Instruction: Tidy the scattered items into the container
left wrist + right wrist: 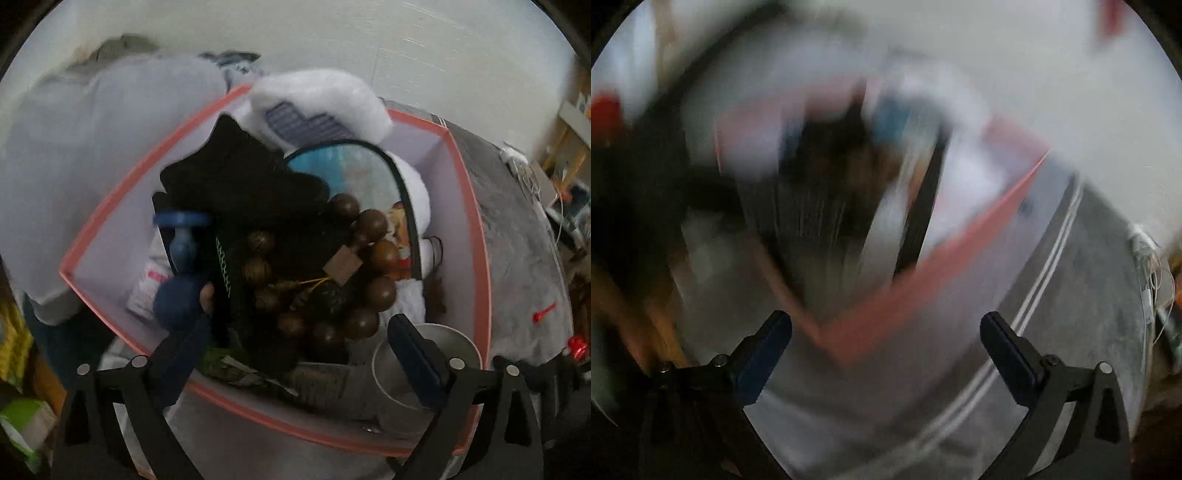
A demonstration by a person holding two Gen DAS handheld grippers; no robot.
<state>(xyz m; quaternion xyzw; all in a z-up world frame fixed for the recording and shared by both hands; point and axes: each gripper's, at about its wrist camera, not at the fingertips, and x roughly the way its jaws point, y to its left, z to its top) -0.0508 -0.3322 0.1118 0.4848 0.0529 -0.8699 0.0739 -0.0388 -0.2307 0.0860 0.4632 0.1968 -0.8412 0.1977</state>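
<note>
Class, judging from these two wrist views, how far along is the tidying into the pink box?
Done: the pink box already holds wooden beads, a black cloth, a paper cup and more. In hand: nothing; the left tongs and right tongs both stand open and empty. Left: a small red item lies on the grey surface outside the box. The right view is too blurred to add more.
</note>
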